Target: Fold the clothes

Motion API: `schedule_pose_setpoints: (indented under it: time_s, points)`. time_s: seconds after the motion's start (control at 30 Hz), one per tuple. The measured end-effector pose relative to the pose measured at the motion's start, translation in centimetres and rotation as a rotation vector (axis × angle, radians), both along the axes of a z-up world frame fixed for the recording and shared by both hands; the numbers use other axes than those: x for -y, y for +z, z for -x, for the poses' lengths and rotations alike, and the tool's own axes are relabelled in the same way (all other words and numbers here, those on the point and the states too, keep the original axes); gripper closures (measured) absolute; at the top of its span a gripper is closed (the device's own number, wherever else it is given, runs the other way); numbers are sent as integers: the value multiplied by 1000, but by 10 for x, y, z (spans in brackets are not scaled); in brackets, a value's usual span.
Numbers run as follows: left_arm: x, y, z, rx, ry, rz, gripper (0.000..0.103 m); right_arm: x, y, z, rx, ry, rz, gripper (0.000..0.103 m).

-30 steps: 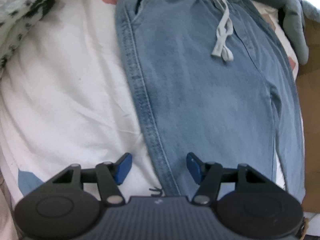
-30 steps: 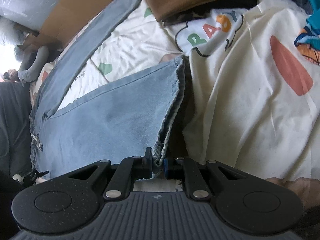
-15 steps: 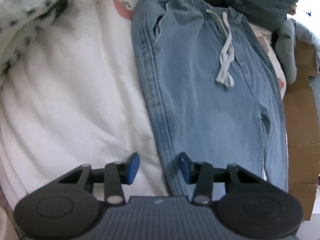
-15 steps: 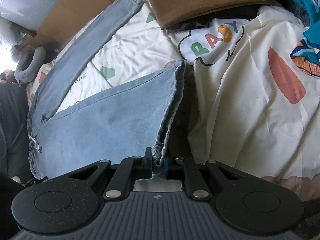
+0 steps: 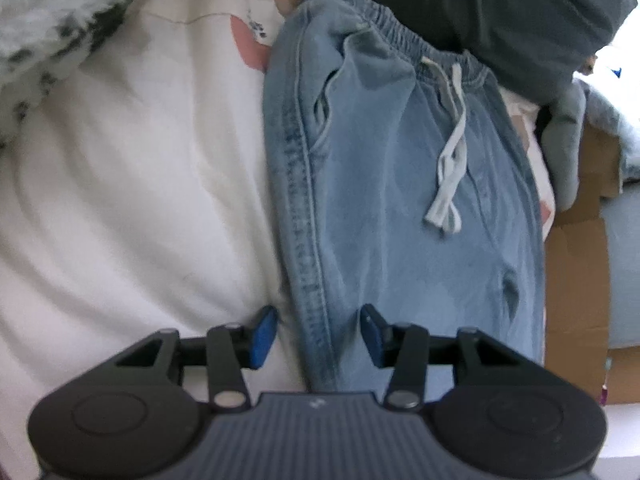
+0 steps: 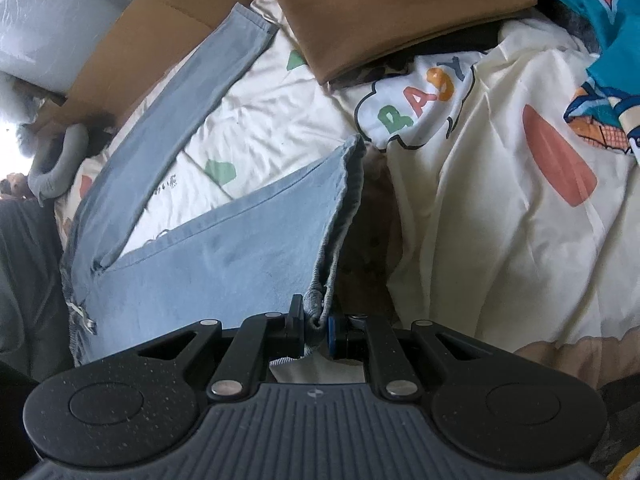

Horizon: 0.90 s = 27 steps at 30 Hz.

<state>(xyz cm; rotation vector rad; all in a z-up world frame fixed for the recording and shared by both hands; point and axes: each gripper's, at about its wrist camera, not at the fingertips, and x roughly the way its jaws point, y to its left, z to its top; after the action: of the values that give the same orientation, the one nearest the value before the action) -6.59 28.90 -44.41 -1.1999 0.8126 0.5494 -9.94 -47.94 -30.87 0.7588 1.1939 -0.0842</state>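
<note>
Light blue jeans [image 5: 400, 184] spread flat on a bed's white patterned sheet [image 5: 132, 184], elastic waistband and white drawstring [image 5: 450, 160] at the far end. Left gripper [image 5: 318, 336] low over the jeans' side seam, jaws apart and widening, seam between the blue pads, untouched. Right gripper [image 6: 312, 330] clenched on the hem of one jeans leg [image 6: 224, 256], that hem raised off the sheet. Other leg flat beside it. Brown folded cloth [image 6: 384, 4] beyond the jeans.

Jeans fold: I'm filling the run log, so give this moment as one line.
stage: folding jeans | left gripper: opening, astride side seam | right gripper: shut on leg hem, lifted | surface: bedsheet
</note>
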Motion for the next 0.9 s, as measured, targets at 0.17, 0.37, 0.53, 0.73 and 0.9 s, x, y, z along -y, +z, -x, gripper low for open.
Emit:
schedule_pose_setpoints:
  time_s: [0.17, 0.37, 0.53, 0.73, 0.9]
  points:
    - [0, -2, 7, 52, 14, 18, 50, -3, 6, -3, -3, 6, 18, 94]
    - [-6, 2, 22, 142, 38, 66, 63, -6, 9, -5, -4, 9, 32, 94]
    - [-10, 5, 23, 211, 26, 77, 73, -6, 9, -9, -18, 14, 41, 94]
    - [-10, 4, 20, 220, 47, 85, 72, -5, 8, -10, -14, 5, 40, 94]
    - [-14, -3, 15, 209, 86, 76, 67, -2, 2, -7, -31, -30, 31, 94]
